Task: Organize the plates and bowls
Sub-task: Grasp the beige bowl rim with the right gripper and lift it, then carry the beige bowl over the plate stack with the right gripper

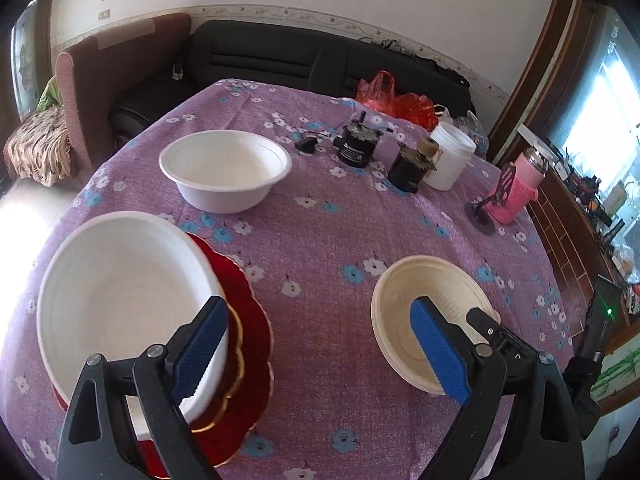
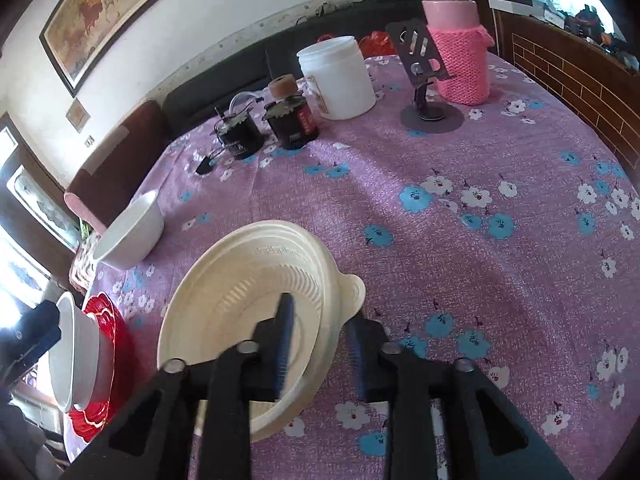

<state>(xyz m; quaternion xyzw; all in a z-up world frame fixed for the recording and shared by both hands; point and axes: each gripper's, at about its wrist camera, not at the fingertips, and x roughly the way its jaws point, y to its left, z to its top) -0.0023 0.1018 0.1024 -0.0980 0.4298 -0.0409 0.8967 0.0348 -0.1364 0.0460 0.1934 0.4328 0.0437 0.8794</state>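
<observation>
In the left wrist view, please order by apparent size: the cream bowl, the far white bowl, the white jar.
1. Cream bowl and far white bowl look alike; the cream one is nearer, so unsure.
2. White jar, smallest.

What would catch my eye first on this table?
Probably the big white bowl sitting on red scalloped plates at the near left edge. Beside it, the right gripper straddles the rim of a cream bowl. At the far right stands a flask in a pink knitted sleeve.
</observation>
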